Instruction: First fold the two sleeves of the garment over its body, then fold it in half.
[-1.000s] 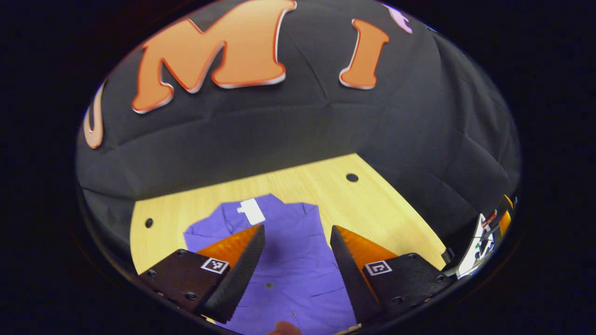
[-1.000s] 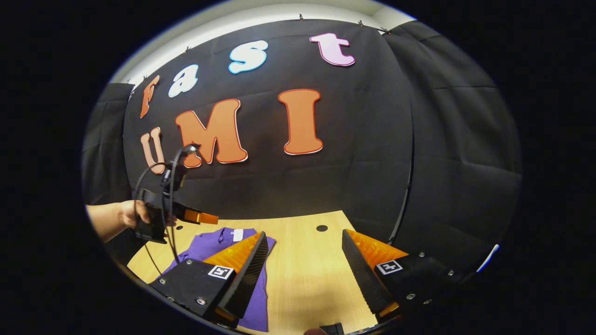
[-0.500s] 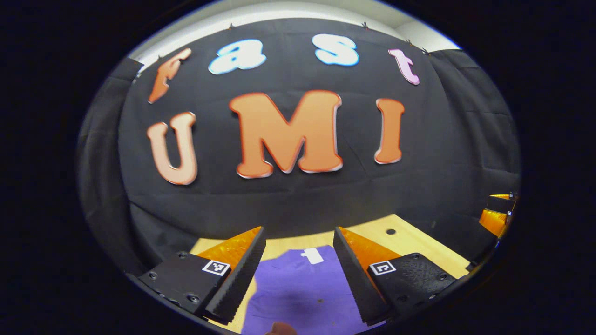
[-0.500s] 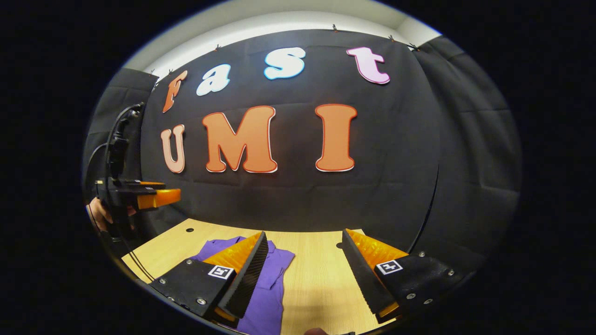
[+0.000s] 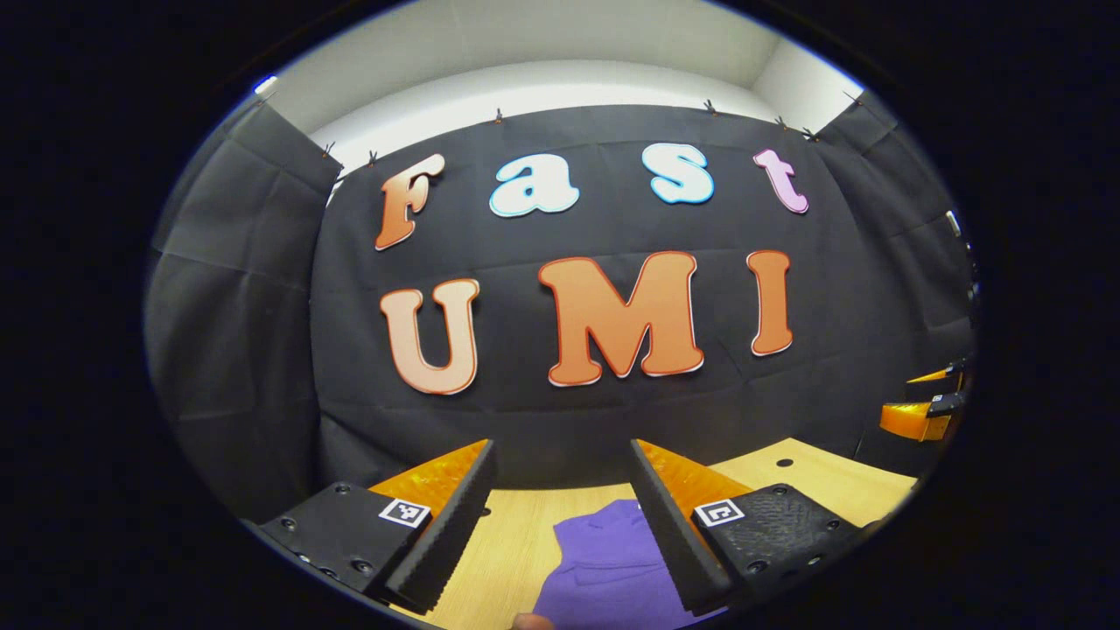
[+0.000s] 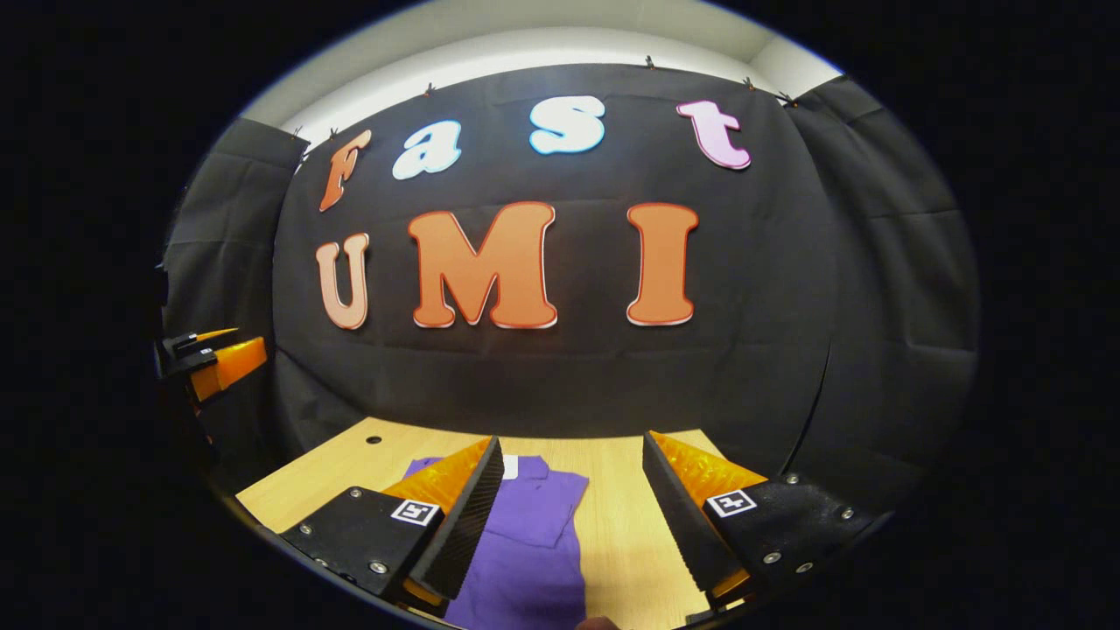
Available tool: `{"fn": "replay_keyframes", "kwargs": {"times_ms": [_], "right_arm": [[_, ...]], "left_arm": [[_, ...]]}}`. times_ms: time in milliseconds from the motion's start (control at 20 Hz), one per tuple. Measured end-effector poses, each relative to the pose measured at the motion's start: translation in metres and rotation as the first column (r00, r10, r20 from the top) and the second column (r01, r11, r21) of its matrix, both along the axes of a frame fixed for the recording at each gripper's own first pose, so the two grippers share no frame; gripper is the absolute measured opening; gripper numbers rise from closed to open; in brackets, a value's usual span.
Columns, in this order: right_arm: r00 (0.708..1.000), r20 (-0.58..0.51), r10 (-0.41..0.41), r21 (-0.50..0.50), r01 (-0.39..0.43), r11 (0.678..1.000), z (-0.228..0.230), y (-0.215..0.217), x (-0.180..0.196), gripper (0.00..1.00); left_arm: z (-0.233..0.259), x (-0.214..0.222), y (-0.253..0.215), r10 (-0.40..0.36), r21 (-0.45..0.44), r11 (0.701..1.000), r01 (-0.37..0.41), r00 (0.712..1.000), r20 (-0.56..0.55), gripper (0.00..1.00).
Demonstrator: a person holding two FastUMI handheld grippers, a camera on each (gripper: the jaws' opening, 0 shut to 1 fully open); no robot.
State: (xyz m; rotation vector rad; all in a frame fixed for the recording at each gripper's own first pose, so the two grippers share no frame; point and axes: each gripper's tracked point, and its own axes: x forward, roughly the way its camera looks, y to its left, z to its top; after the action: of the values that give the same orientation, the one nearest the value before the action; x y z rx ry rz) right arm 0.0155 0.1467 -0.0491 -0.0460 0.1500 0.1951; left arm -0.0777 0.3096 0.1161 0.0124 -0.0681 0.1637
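Clearly both tools, the left tool and right tool, hang spread apart and empty above the shirt lying lengthwise on the tabletop.

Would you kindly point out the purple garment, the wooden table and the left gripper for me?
purple garment [image 6: 534, 560], right gripper view, on its flat body panel.
wooden table [image 6: 617, 534], right gripper view, on bare wood right of the garment.
left gripper [image 5: 560, 490], left gripper view, midway between its open fingertips.
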Motion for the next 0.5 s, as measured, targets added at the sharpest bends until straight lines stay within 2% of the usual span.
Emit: {"fn": "replay_keyframes", "kwargs": {"times_ms": [150, 300, 400, 500], "right_arm": [[0.993, -0.114, -0.013, -0.017, 0.012, 1.000, -0.044, 0.001, -0.014, 0.95], [0.966, -0.257, -0.017, -0.045, 0.006, 0.999, -0.093, 0.003, -0.027, 0.95], [0.925, -0.380, -0.016, -0.044, -0.001, 0.999, -0.130, 0.004, -0.035, 0.95], [0.866, -0.500, -0.019, -0.019, 0.011, 1.000, -0.168, 0.004, -0.040, 0.96]], "left_arm": [[-0.052, -0.009, 0.012, 0.021, 0.022, 1.000, -0.019, 0.994, -0.107, 0.96], [-0.105, -0.015, 0.013, 0.006, 0.018, 1.000, -0.001, 0.972, -0.236, 0.94], [-0.143, -0.017, 0.010, -0.013, -0.004, 1.000, 0.013, 0.940, -0.342, 0.94], [-0.177, -0.018, 0.005, -0.035, -0.027, 0.999, 0.027, 0.903, -0.427, 0.95]]}}
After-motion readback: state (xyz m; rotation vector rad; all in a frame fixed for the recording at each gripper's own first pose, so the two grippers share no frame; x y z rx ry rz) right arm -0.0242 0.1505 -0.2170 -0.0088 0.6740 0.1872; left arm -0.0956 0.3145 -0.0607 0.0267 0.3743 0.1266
